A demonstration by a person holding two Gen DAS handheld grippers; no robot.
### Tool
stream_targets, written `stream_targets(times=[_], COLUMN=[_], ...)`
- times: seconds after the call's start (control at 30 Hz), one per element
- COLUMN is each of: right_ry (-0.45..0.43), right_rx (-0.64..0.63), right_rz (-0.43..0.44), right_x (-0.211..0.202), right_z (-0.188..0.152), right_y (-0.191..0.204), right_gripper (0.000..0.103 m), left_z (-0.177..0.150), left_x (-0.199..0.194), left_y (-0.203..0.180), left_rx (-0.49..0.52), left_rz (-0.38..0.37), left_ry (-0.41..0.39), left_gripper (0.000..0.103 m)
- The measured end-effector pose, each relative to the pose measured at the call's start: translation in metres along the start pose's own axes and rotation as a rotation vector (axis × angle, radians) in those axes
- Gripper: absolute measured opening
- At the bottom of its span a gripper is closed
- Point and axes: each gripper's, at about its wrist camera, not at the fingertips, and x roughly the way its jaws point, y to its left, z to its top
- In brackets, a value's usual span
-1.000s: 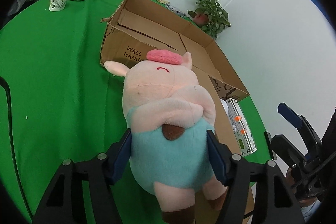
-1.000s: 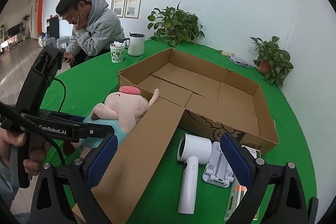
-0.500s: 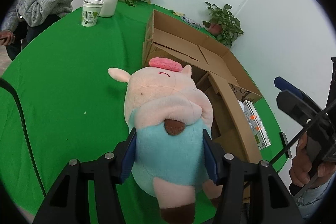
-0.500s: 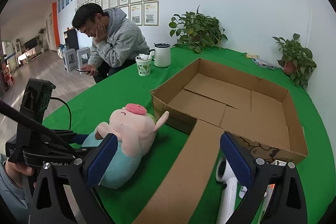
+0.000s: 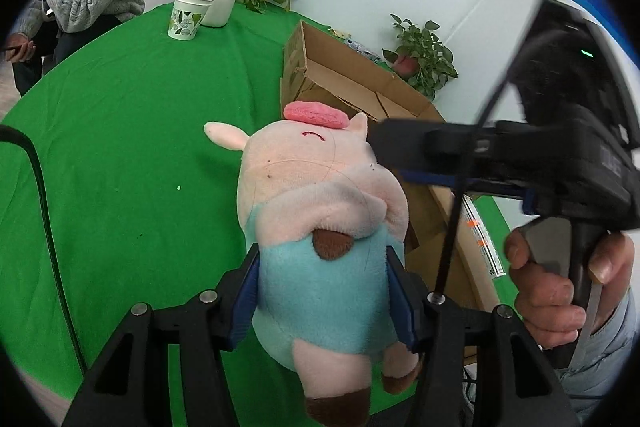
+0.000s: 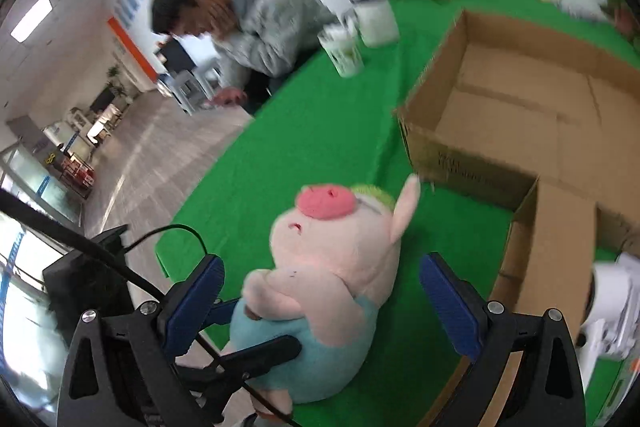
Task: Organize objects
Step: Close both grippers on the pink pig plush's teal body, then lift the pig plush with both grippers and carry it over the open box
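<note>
The left claw (image 5: 322, 293) is pinching the plush pig (image 5: 320, 211) across its blue belly, one blue pad on each flank. The pig's long axis runs straight out from the claw toward 12 o'clock, pink snout farthest, brown-tipped feet hanging nearest the camera.

In the left wrist view the cardboard box (image 5: 352, 83) lies beyond the pig at about 1 o'clock, so the carry probably has to go forward and slightly right, over the box's near wall.

The right claw (image 6: 320, 307) stands spread, its pads on either side of the pig's upper body without touching. Both claws are close to the toy, but only the left holds it. From the right wrist view the open box (image 6: 520, 99) sits at 1 to 2 o'clock.

The pig appears lifted off the green bench (image 5: 120, 147), though its underside is hidden. The right wrist picture is blurred. A white hair dryer (image 6: 612, 299) is cut off at that view's right edge, and the box interior is mostly masked in the left view by the right claw's body and the hand (image 5: 552, 283) gripping it.
</note>
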Motion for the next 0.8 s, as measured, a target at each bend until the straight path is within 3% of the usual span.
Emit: stream_targets(times=[0.17, 0.33, 0.5, 0.8], right_ry=[0.150, 0.218, 0.225, 0.129], right_rx=[0.123, 0.057, 0.047, 0.071], right_rz=[0.053, -0.049, -0.076, -0.017], right_x=[0.034, 0.049, 0.056, 0.038], right_z=[0.005, 0.004, -0.005, -0.011], right_y=[-0.004, 0.021, 0.026, 0.012], right_gripper=[0.092, 0.092, 0.091, 0.074], left_z=[-0.003, -0.008, -0.009, 0.000], left_x=[-0.002, -0.003, -0.001, 0.001], left_y=[0.001, -0.006, -0.011, -0.037], left_rx=[-0.008, 0.030, 0.065, 0.159], left_rz=[-0.006, 0.021, 0.046, 0.124], left_ry=[-0.007, -0.007, -0.007, -0.045], left_gripper=[0.055, 0.055, 0.055, 0.052])
